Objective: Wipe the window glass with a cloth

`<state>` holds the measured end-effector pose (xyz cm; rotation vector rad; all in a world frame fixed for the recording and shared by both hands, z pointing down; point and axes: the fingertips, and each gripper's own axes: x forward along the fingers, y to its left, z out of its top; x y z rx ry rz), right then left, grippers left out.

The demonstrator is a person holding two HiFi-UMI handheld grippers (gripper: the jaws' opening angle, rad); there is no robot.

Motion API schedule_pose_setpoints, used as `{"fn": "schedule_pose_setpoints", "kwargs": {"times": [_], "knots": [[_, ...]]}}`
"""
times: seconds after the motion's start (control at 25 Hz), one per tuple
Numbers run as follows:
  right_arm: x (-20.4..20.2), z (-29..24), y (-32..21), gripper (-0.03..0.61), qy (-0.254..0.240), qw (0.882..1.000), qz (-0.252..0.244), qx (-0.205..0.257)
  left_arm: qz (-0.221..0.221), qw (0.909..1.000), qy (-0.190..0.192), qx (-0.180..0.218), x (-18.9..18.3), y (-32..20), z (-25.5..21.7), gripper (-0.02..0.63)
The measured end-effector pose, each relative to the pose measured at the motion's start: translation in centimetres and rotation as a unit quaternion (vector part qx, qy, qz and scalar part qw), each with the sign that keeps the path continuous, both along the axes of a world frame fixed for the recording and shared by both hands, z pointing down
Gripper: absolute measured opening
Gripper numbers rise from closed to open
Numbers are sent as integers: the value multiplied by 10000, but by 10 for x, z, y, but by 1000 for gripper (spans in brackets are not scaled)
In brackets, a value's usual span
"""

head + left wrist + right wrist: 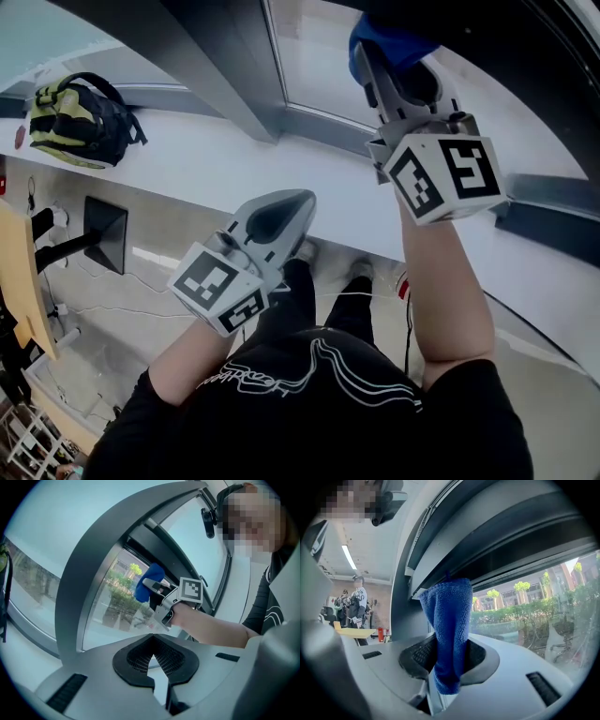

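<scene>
Up by the window glass (319, 56), the right hand-held gripper (449, 645) is clenched on the blue cloth (446, 616), which should be pressed flat and swept in overlapping strokes, while the left hand-held gripper (153, 654) hangs lower, closed on nothing

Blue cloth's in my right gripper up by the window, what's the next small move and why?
Probably ease the right gripper toward the window glass until the blue cloth presses on it: the jaws clamp the cloth, which stands up by the pane, and contact isn't clear.
</scene>
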<state>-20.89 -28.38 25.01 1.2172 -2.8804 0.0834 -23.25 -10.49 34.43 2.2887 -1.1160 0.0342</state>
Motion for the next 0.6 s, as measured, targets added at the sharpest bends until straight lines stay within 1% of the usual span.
{"fn": "schedule_pose_setpoints", "kwargs": {"times": [0.32, 0.6], "knots": [[73, 2, 8, 93, 171, 9995, 282, 33, 217, 9997, 52, -35, 55, 7, 5, 5], [149, 10, 10, 93, 144, 9979, 626, -1, 432, 9990, 83, -94, 112, 13, 16, 5]]}}
